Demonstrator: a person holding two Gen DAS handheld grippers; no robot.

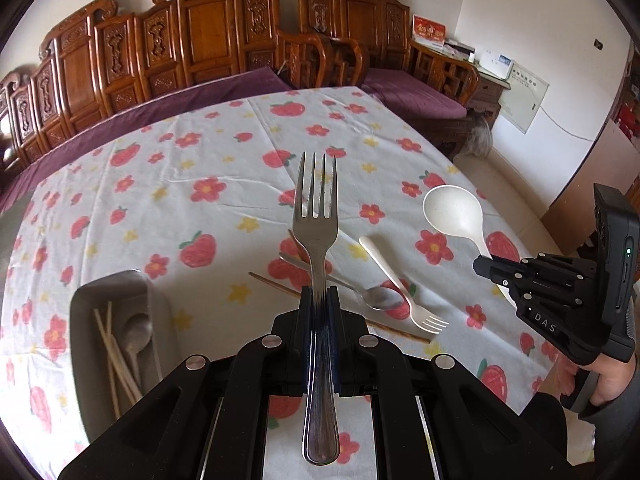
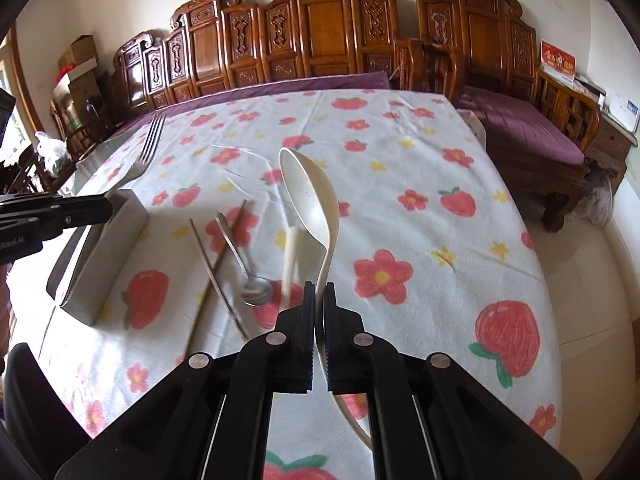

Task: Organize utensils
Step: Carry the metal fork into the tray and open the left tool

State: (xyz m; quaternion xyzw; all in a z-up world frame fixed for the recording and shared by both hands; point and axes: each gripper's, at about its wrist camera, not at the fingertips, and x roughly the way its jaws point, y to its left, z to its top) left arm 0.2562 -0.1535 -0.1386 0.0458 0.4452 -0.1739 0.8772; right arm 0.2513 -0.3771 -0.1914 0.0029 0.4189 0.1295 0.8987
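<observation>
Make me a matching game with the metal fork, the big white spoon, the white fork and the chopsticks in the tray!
Things:
1. metal fork
2. big white spoon
3. white fork
4. pale chopsticks

Places:
A. lying on the tablecloth
B. in the grey tray
C. clamped in the left gripper
D. clamped in the right gripper

Pairs: 1-C, 2-D, 3-A, 4-B
</observation>
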